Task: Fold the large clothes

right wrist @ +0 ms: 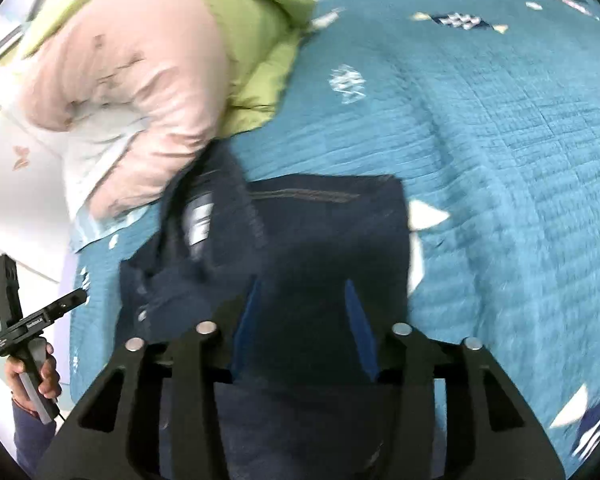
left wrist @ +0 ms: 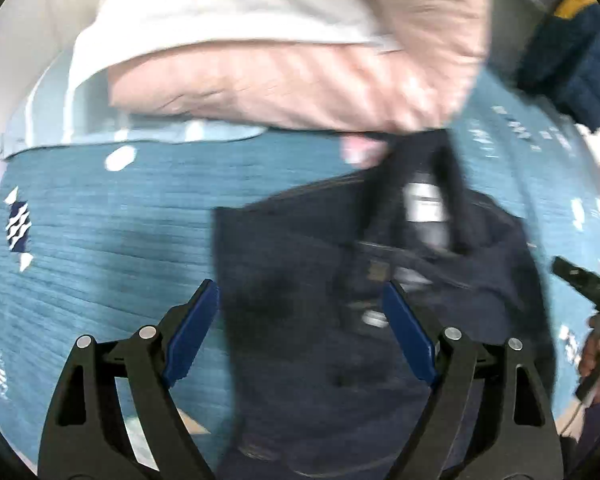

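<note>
Left gripper [left wrist: 300,320]: jaws spread wide, nothing between the blue pads [left wrist: 194,332], hovering above the navy garment [left wrist: 380,300]; likely open that far to take a thick bunch of cloth. Right gripper [right wrist: 300,320]: jaws narrower but parted, dark fabric fills the gap in view; motion blur, so can't tell whether it's pinching cloth or just over it. The garment [right wrist: 320,240] lies on the teal quilted bedspread [right wrist: 500,160], looks partly folded, one straight edge on the far side, white neck label [right wrist: 200,220] showing beside the collar. Label up suggests the inside faces up there. Each wrist view shows the other hand on its handle at the frame edge, so the two grippers flank the garment, which suits lifting two points for a fold. Farther back: pink pillow [left wrist: 280,80] overhanging the collar end, green pillow [right wrist: 240,12] behind it. Judgement: mid-fold; pillows crowd the far end, a fold toward them could snag.
</note>
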A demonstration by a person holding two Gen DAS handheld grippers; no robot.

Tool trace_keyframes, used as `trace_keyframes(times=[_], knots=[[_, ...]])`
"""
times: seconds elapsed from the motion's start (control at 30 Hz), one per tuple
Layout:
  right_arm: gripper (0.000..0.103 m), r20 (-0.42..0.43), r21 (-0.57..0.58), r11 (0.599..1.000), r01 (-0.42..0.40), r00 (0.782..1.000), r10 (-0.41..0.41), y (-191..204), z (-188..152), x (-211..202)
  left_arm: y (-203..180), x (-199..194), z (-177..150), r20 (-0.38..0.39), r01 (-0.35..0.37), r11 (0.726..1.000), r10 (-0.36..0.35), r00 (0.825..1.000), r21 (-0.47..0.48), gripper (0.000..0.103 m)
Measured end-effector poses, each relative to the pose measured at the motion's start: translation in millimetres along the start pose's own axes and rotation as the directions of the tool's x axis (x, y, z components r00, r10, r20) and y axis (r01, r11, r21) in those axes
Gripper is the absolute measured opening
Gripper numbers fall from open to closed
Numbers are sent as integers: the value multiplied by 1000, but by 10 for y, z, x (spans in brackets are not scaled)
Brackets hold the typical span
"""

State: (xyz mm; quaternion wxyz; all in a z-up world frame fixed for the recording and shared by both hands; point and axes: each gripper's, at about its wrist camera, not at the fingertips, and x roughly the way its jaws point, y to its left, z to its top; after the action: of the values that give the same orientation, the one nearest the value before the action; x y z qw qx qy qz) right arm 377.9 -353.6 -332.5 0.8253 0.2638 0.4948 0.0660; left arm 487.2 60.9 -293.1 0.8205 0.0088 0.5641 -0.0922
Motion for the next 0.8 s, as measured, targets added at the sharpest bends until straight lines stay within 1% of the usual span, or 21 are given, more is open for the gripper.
trace_keyframes(times=[0.1,0.13,0.17,0.23,0.33,0.4,0.43,0.5,0.63,0.67,0.7,0.77,0.8], knots=[[43,-30,21,998,62,998,-61,-161,158,194,283,298,70,-66,-59,998,56,996,-35,84],[43,-41,29,996,80,996,-79,-212,203,265,337,390,76,-81,-83,995,78,994,-49,84],[43,-45,36,996,87,995,-85,-236,202,294,404,423,70,-91,-91,994,86,992,-61,84],[45,-60,49,995,87,995,-84,-303,240,409,485,573,79,-119,-88,993,78,990,-81,84],[46,-75,58,992,111,991,-107,-371,275,542,498,730,109,-130,-77,994,67,989,-78,84],[46,-65,70,990,119,991,-115,-406,298,572,489,795,118,-134,-76,994,65,989,-74,84],[47,-62,77,991,111,992,-106,-415,306,581,492,828,125,-136,-82,994,71,988,-75,84],[52,-64,92,993,73,996,-67,-452,333,622,493,889,134,-146,-75,994,63,987,-79,84],[53,-64,83,994,76,995,-71,-456,392,661,513,976,122,-149,-82,993,70,986,-80,86],[51,-59,86,993,82,995,-77,-455,388,645,519,983,132,-144,-82,993,69,987,-86,86],[53,-46,102,992,71,997,-66,-472,394,634,522,989,137,-139,-77,993,63,988,-95,86],[53,-50,116,992,41,998,-35,-466,399,648,521,1006,159,-135,-70,993,57,989,-99,83],[53,-49,103,994,20,999,-15,-443,401,653,504,1004,169,-131,-60,994,49,990,-87,77]])
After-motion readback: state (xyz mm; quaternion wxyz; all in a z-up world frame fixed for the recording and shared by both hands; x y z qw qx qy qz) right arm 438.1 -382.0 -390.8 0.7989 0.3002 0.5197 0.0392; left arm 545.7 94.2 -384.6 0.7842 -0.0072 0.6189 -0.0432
